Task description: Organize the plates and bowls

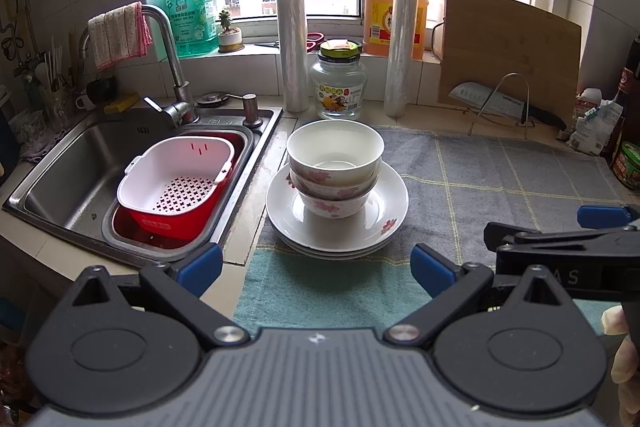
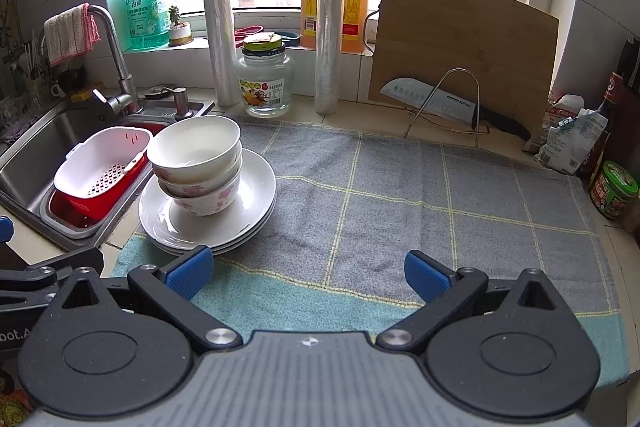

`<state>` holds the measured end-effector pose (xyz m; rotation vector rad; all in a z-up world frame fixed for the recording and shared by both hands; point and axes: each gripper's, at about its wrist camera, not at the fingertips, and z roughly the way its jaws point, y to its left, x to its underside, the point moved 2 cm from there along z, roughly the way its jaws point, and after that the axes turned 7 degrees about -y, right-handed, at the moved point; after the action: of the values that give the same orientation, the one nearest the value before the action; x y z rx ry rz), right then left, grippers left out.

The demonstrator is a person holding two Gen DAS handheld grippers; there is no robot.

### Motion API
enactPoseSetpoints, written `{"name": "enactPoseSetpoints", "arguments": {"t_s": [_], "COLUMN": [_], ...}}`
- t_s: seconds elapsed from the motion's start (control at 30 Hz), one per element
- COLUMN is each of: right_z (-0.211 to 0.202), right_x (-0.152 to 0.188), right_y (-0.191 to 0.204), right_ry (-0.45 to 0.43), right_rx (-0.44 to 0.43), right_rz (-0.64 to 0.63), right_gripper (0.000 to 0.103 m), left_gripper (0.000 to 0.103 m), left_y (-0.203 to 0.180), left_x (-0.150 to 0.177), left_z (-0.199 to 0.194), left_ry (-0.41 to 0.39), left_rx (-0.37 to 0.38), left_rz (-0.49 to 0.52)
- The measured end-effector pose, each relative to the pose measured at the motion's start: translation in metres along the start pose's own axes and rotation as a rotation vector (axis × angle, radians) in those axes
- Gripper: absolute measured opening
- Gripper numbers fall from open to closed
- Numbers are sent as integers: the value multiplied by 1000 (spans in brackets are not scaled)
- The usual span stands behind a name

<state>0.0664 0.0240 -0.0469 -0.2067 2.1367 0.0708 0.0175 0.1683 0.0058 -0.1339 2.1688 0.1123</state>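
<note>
Your left gripper (image 1: 316, 269) is spread wide, nothing between the blue pads, hovering low over the near edge of the towel (image 1: 500, 187). Your right gripper (image 2: 308, 275) is likewise released and empty, just to the right of the left one, over the teal strip of the same towel.

Three bowls (image 1: 335, 167) are nested in one stack, top one plain white inside, lower ones with pink flowers. The stack sits on a pile of plates (image 1: 380, 223), on the towel's left end, just right of the sink (image 1: 80, 155). Both grippers are apart from the dishes, nearer than them.

In the sink: white strainer (image 1: 176, 179) inside a red basin (image 1: 132, 227). Far side: glass jar (image 1: 339, 83), two film rolls, cutting board (image 1: 508, 55) leaning on the sill, knife (image 1: 500, 105) in the wire rack.
</note>
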Motion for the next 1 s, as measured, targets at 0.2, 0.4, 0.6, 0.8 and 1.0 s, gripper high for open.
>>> {"name": "enactPoseSetpoints", "arguments": {"t_s": [0.2,0.4,0.6,0.8,1.0], "right_z": [-3,-4,-5,-6,-6], "right_x": [1,1,1,1,2], "right_y": [0,1,1,1,0], "right_ry": [-9,-14,-17,-19,-20], "right_rx": [8,10,12,11,12], "right_rz": [-4,-4,-7,-9,-10], "right_gripper": [103,103,103,103,103], "left_gripper": [100,100,100,100,100], "left_y": [0,1,1,1,1], "left_x": [0,0,0,0,0], "left_z": [-1,-1,-1,-2,-3], "left_ry": [-3,-5,-6,-7,-7], "left_rx": [1,2,2,0,2], "left_rz": [3,4,4,5,5]}}
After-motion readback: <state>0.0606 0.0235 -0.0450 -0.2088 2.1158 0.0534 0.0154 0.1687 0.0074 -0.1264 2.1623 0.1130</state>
